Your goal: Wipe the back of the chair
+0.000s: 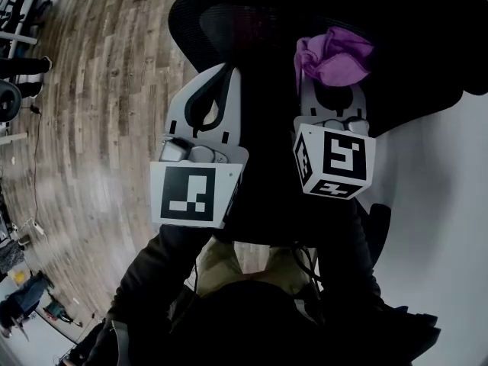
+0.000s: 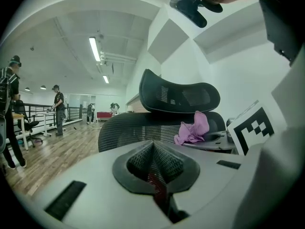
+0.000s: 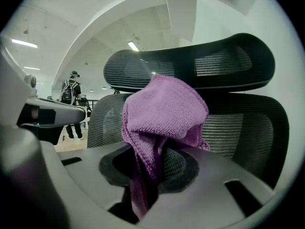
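A black mesh office chair (image 1: 252, 21) stands just in front of me, its curved headrest (image 3: 200, 63) above the mesh back (image 3: 243, 128). My right gripper (image 1: 329, 82) is shut on a crumpled purple cloth (image 3: 162, 113), which bulges above the jaws close to the chair's back. The cloth (image 1: 333, 56) hovers over the chair's top in the head view. Beside it on the left, my left gripper (image 1: 226, 72) is shut with nothing in it, its pads (image 2: 153, 163) pressed together. The left gripper view shows the chair back (image 2: 138, 130), the headrest (image 2: 181, 94) and the cloth (image 2: 193, 130) ahead.
A wooden floor (image 1: 99, 90) stretches to the left, where people (image 2: 59, 109) stand among desks and a railing far off. A white wall (image 1: 450, 204) runs along the right, right behind the chair. A person (image 3: 72, 99) is visible beyond the chair.
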`<action>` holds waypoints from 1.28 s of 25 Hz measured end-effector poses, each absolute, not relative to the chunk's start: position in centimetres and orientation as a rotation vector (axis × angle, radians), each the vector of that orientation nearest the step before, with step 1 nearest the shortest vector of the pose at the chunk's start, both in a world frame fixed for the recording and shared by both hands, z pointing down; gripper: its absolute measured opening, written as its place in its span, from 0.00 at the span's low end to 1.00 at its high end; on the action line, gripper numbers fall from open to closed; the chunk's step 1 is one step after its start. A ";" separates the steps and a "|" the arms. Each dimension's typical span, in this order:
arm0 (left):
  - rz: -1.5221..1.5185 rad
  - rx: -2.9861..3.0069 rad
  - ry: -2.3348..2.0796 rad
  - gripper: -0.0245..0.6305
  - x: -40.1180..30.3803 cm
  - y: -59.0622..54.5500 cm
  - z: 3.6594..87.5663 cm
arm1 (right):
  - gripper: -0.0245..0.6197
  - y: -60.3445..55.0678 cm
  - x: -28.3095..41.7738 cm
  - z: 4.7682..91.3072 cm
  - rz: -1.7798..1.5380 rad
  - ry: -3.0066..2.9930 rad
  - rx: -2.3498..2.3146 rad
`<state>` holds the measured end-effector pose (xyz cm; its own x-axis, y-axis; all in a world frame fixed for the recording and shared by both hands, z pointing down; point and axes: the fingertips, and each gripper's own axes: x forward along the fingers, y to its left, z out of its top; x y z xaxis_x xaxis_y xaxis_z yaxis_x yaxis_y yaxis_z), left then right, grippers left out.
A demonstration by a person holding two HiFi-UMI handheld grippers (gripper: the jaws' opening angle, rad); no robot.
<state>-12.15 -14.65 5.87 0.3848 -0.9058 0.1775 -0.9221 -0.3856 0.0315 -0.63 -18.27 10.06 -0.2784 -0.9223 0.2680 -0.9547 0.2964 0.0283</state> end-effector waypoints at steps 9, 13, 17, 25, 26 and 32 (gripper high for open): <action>0.181 2.475 -1.704 0.05 -15.8 -14.8 5.2 | 0.18 -18.7 -5.0 9.5 0.196 -2.361 1.665; 0.184 2.461 -1.731 0.05 -17.8 -14.8 4.7 | 0.18 -19.0 -7.2 9.1 0.199 -2.378 1.643; 0.192 2.443 -1.754 0.05 -19.9 -14.7 5.2 | 0.18 -19.3 -9.1 9.7 0.206 -2.392 1.637; 0.185 2.404 -1.793 0.05 -23.1 -14.3 5.9 | 0.18 -19.4 -13.1 10.3 0.207 -2.428 1.598; 0.183 2.398 -1.797 0.05 -23.4 -14.2 5.9 | 0.18 -19.4 -13.5 10.2 0.206 -2.431 1.591; 0.168 2.373 -1.823 0.05 -25.0 -13.8 6.6 | 0.18 -19.4 -15.9 10.8 0.203 -2.452 1.553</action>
